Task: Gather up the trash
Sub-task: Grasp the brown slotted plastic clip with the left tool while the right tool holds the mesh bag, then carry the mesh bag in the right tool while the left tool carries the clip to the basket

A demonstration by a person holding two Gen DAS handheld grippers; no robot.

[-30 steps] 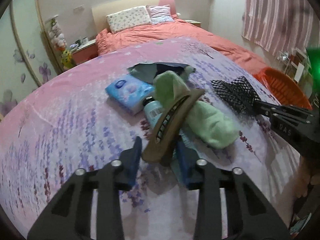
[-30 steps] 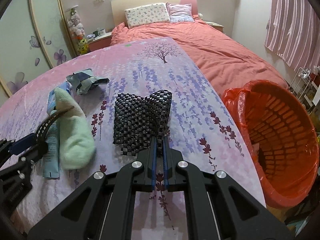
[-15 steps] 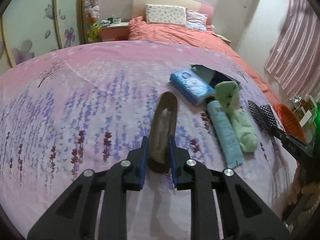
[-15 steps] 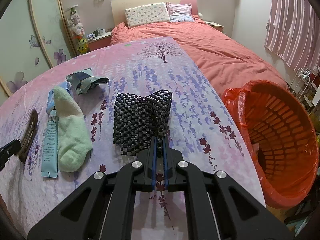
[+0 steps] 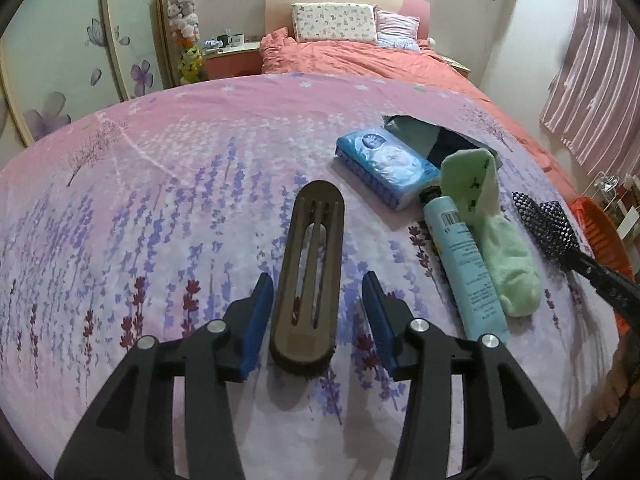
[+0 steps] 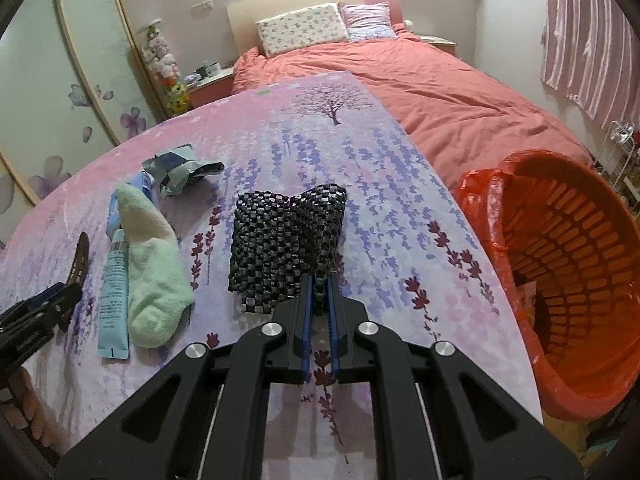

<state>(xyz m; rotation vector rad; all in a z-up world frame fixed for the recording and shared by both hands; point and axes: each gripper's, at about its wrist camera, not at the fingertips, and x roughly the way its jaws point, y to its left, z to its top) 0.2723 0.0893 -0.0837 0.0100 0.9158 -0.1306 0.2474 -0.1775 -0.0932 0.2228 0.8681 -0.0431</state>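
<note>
A brown hair clip (image 5: 310,276) lies flat on the purple floral bedspread (image 5: 160,208). My left gripper (image 5: 318,304) is open, its blue pads on either side of the clip without touching it. My right gripper (image 6: 319,308) is shut on the near edge of a black woven mesh piece (image 6: 286,246) that rests on the bedspread. A red basket lined with a red bag (image 6: 568,280) stands on the floor to the right of the bed. The mesh piece (image 5: 548,224) and right gripper also show at the right of the left wrist view.
A light blue tube (image 5: 464,264), a green sock (image 5: 500,248), a blue tissue pack (image 5: 384,168) and a crumpled grey-blue wrapper (image 5: 436,140) lie together on the bedspread. An orange duvet (image 6: 460,100) and pillows lie beyond. A wardrobe stands at left.
My left gripper carried the hair clip left, away from the sock and tube, set it flat on the bedspread and opened. The right gripper has stayed still, holding the mesh piece.
</note>
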